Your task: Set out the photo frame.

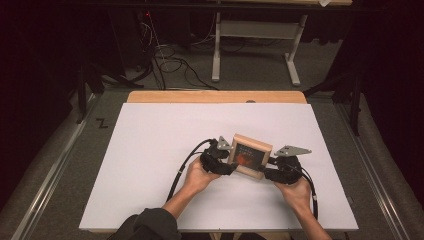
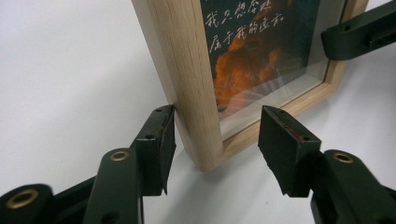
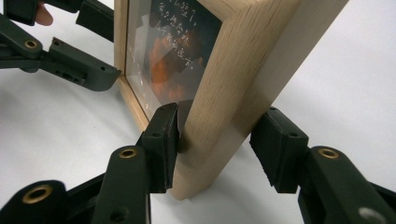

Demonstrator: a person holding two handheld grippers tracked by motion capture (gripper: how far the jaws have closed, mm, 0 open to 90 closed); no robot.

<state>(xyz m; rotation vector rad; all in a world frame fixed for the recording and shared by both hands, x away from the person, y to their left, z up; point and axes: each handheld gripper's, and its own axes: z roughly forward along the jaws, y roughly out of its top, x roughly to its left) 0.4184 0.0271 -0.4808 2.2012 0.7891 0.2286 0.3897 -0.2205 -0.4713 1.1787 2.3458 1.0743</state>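
A thick light-wood picture frame [image 1: 251, 157] stands upright on the white board [image 1: 150, 190]; behind its glass is a dark picture with an orange shape and white writing [image 2: 247, 51]. My left gripper [image 1: 231, 167] straddles the frame's lower left corner [image 2: 201, 140]. One pad sits near the frame's outer side, and the other stands clear of the glass front. My right gripper [image 1: 267, 172] straddles the opposite corner [image 3: 219, 126]. Its left pad [image 3: 163, 140] touches the front rim, and a slim gap separates the other pad from the back. Both grippers are open.
The white board lies on a wooden table [image 1: 215, 96] and has bare room all round the frame. Beyond the table, cables [image 1: 170, 65] trail on the grey floor beside a white stand's legs [image 1: 216, 55]. Dark surroundings flank both sides.
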